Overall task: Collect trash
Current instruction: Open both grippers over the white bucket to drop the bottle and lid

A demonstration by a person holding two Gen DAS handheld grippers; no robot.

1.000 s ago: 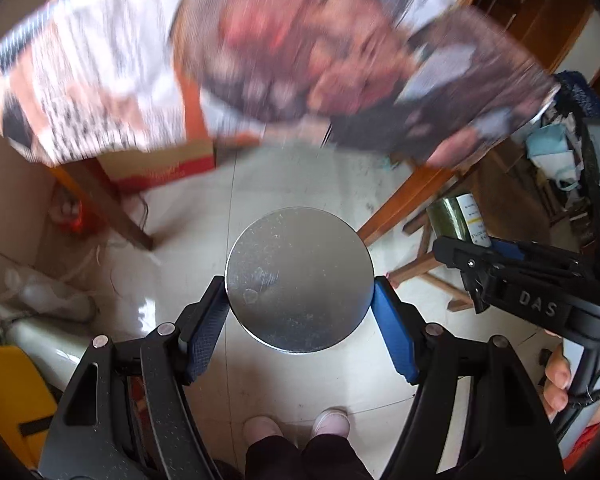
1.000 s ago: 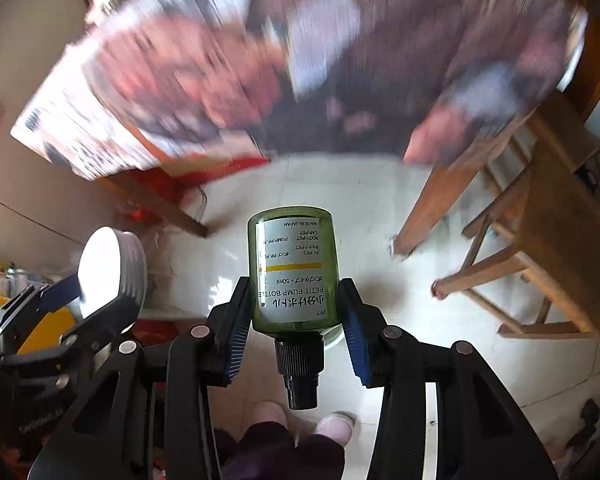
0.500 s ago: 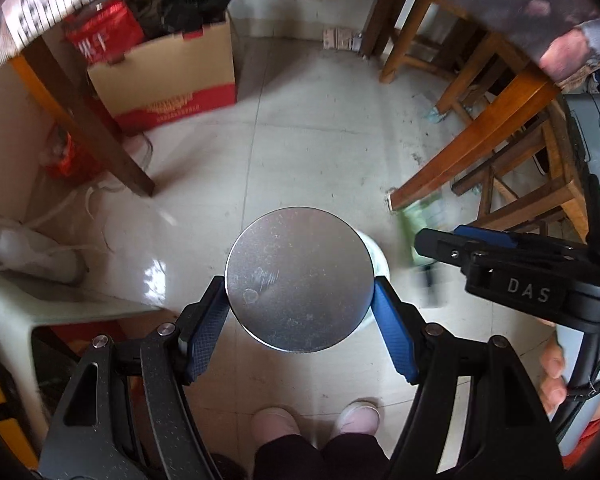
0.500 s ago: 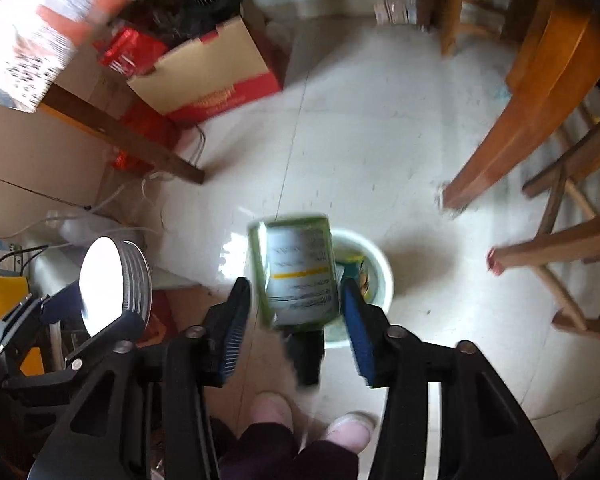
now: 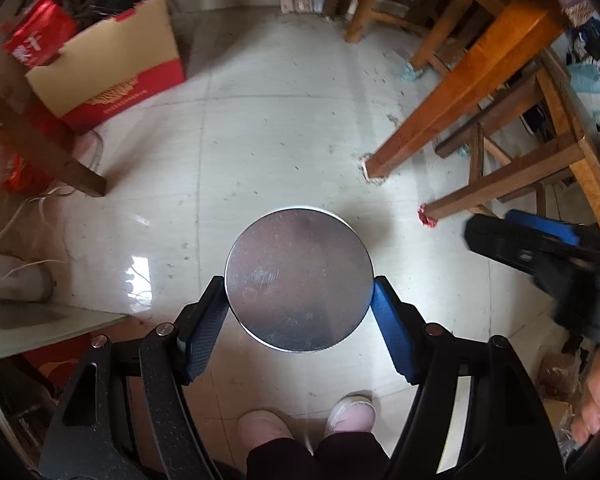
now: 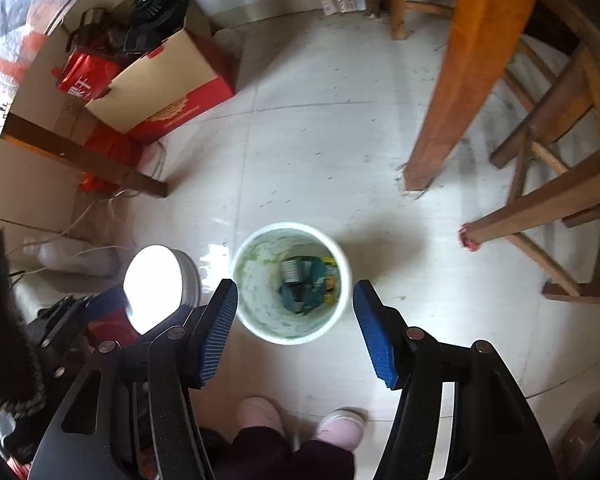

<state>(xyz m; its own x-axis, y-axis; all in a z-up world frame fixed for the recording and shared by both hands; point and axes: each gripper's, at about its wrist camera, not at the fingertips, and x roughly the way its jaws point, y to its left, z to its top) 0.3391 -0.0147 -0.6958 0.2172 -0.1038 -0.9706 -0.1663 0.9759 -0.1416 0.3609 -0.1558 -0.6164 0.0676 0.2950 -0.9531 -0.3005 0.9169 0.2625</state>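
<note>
My left gripper [image 5: 298, 282] is shut on a round silver tin [image 5: 300, 264], its flat face toward the camera. The tin hides most of the white bin below; only a sliver of the rim [image 5: 300, 209] shows. My right gripper [image 6: 295, 285] hangs right above that bin [image 6: 256, 322]. Its jaws are opening and nothing is between them. Teal and yellow-green packaging [image 6: 306, 284] lies at the bin's bottom. I cannot pick out a bottle there. In the right wrist view the tin [image 6: 152, 284] glares white at the left. The right gripper [image 5: 508, 236] appears blurred at the left wrist view's right edge.
A red and tan cardboard box [image 6: 160, 92] full of clutter stands at the far left. Wooden table legs [image 6: 456, 120] and a chair frame [image 6: 560, 216] stand on the right. Cables [image 6: 100, 208] trail on the pale tiles. The person's pink slippers [image 6: 300, 416] are near the bin.
Both grippers have sunk from the newspaper-covered tabletop toward the floor. The green pump bottle has left the right gripper, whose jaws have spread. The left gripper still holds the tin.
</note>
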